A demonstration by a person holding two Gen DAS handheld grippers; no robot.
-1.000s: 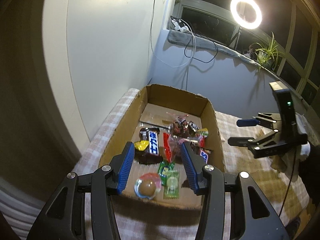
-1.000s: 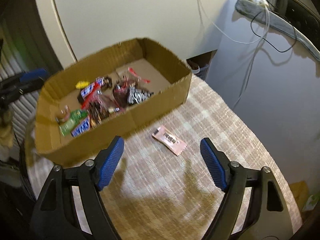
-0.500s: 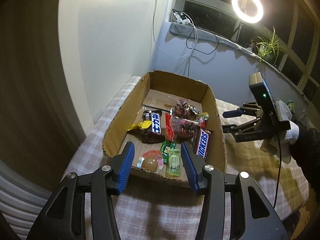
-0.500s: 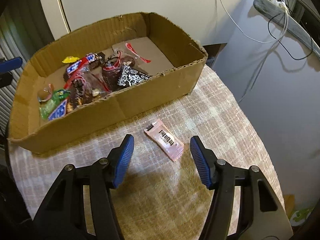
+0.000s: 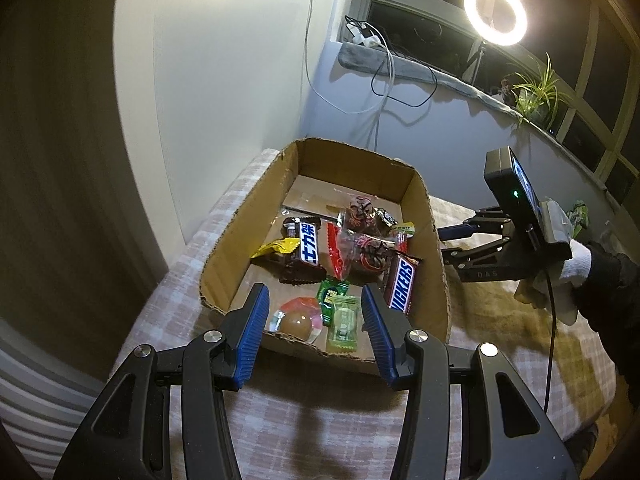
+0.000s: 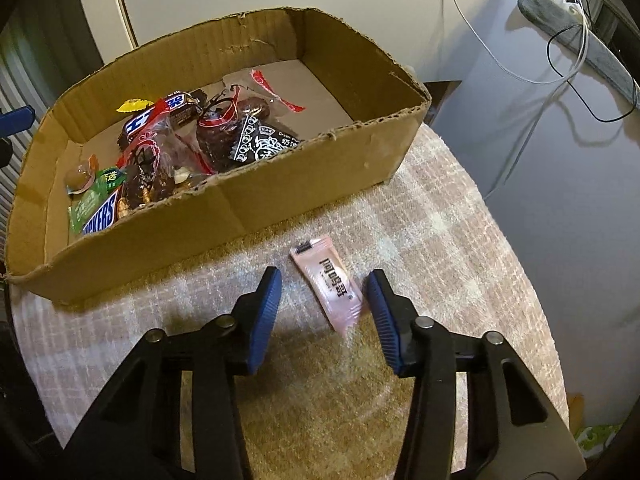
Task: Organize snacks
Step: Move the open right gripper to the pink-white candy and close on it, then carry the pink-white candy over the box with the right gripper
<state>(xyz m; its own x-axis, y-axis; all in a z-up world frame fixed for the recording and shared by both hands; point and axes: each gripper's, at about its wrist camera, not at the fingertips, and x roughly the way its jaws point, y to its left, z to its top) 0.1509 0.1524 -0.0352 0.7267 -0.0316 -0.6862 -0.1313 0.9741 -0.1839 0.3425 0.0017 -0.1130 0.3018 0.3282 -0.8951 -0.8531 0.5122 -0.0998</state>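
Note:
A pink snack packet [image 6: 329, 283] lies flat on the checked tablecloth just in front of the cardboard box [image 6: 280, 196]. My right gripper [image 6: 325, 284] is open, low over the cloth, with the packet between its blue pads, nearer the right pad. The box [image 5: 438, 264] holds several snacks, among them a Snickers bar [image 5: 402, 285] and a jelly cup [image 5: 298, 320]. My left gripper [image 5: 315, 300] is open and empty, held above the box's near end. The right gripper also shows in the left wrist view [image 5: 460, 240].
The table is small, with the checked cloth [image 6: 436, 232] running to a rounded edge on the right. A white wall stands behind the box. A windowsill with cables [image 5: 384, 64], a ring light [image 5: 495, 12] and a plant [image 5: 536, 92] lie beyond.
My right gripper has moved forward and down to the pink packet and its jaws have narrowed around it. My left gripper has drawn back from over the box's snacks.

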